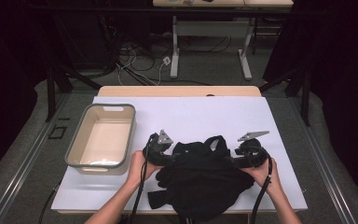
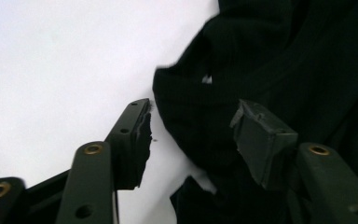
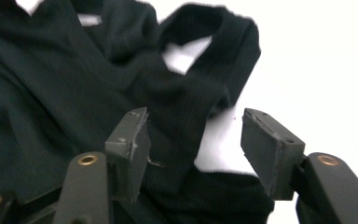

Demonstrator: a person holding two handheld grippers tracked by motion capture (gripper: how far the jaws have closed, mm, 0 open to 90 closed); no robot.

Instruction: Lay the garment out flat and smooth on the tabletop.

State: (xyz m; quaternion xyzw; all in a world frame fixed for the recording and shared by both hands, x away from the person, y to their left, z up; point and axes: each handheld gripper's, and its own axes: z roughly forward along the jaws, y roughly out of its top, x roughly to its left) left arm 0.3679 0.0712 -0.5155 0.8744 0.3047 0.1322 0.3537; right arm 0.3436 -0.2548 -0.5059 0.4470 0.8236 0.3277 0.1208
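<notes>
From the high view, the black garment [image 1: 204, 177] lies crumpled at the near edge of the surface [image 1: 196, 112], spread mostly side to side, with its strap loops toward the far edge. The left tool [image 1: 168, 157] sits at the garment's left flank, the right tool [image 1: 229, 158] at its right flank, so the cloth lies between them, inward of each and about equally close. A grey tub [image 1: 101, 137] stands apart toward the left edge.

Over to the left gripper view: the left tool [image 2: 193, 135] has its jaws about halfway apart. A fold of the garment [image 2: 279, 60] bulges into the gap and brushes one pad, but nothing is pinched; the other pad hangs over bare white surface [image 2: 65, 60].

Now the right gripper view: the right tool [image 3: 193, 149] is likewise half open. A strap of the garment [image 3: 186, 93] runs up through the gap, close against one pad, the other well clear. I'd call both tools released, holding nothing.
</notes>
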